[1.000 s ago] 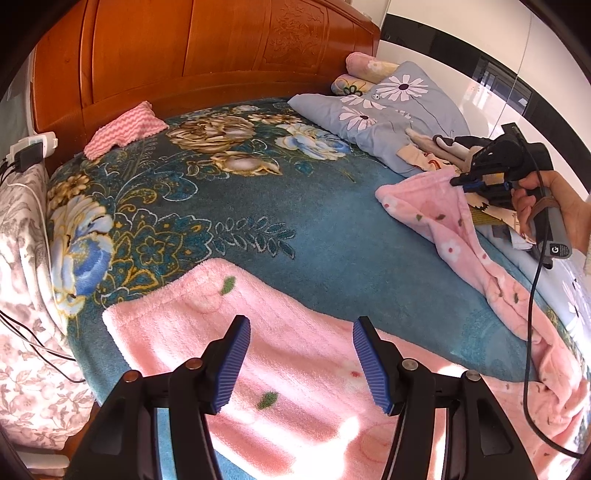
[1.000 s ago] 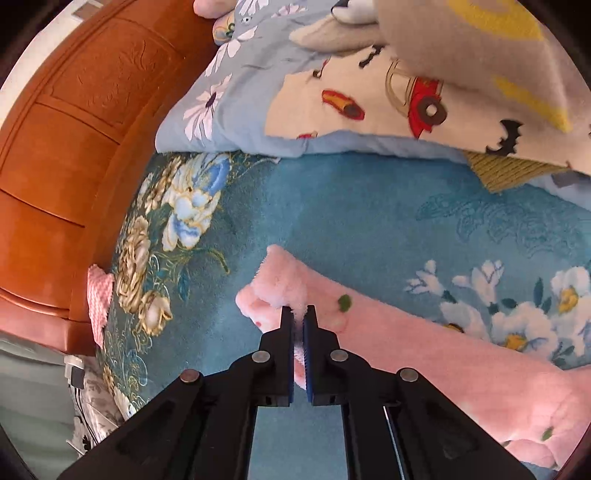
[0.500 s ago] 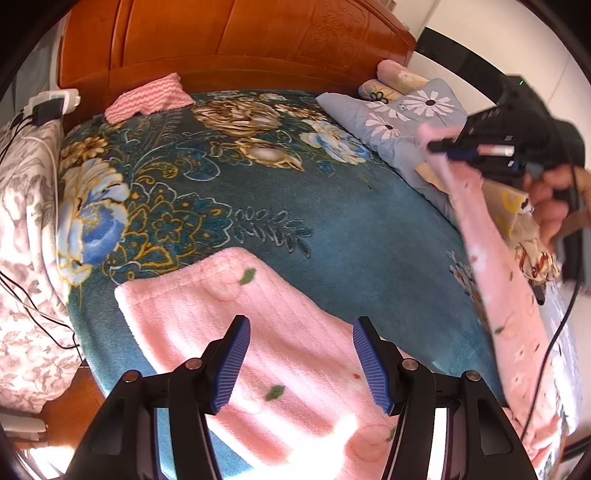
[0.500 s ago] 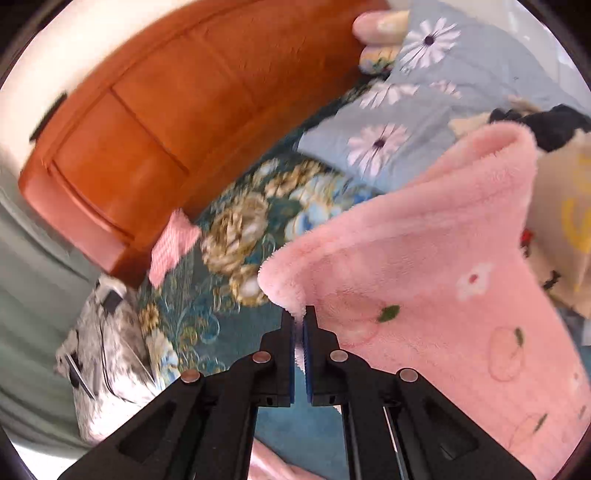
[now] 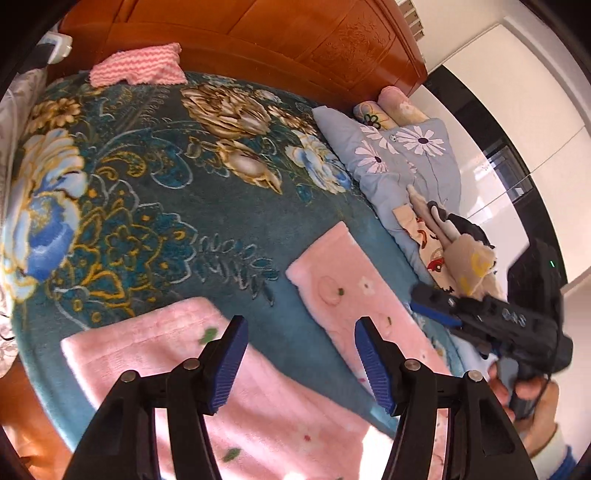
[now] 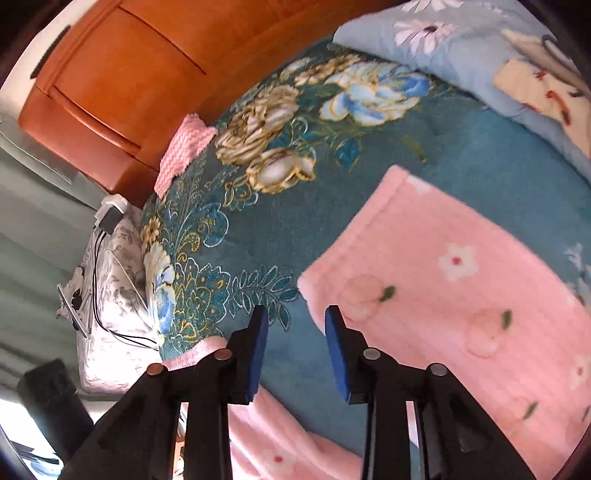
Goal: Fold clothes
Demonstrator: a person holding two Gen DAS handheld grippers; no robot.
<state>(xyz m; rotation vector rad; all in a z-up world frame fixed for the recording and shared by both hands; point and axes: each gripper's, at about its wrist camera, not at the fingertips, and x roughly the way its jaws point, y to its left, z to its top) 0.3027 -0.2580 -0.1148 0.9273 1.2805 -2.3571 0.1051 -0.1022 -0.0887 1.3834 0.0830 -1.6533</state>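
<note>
A pink fleece garment with peach and flower print lies on the teal floral bedspread. One leg lies spread flat at right; it fills the right of the right wrist view. The other leg lies flat at the near left. My left gripper is open and empty above the gap between the legs. My right gripper is open and empty, its tips just left of the right leg's corner. It also shows in the left wrist view.
A wooden headboard stands at the back. A small pink zigzag cloth lies near it. Blue daisy pillows and a pile of printed clothes lie at the right. A bedside stand with chargers and cables is at the left.
The right gripper carried the lifted pink leg over, laid it flat on the bed and opened, letting it go. The left gripper stayed open above the near leg.
</note>
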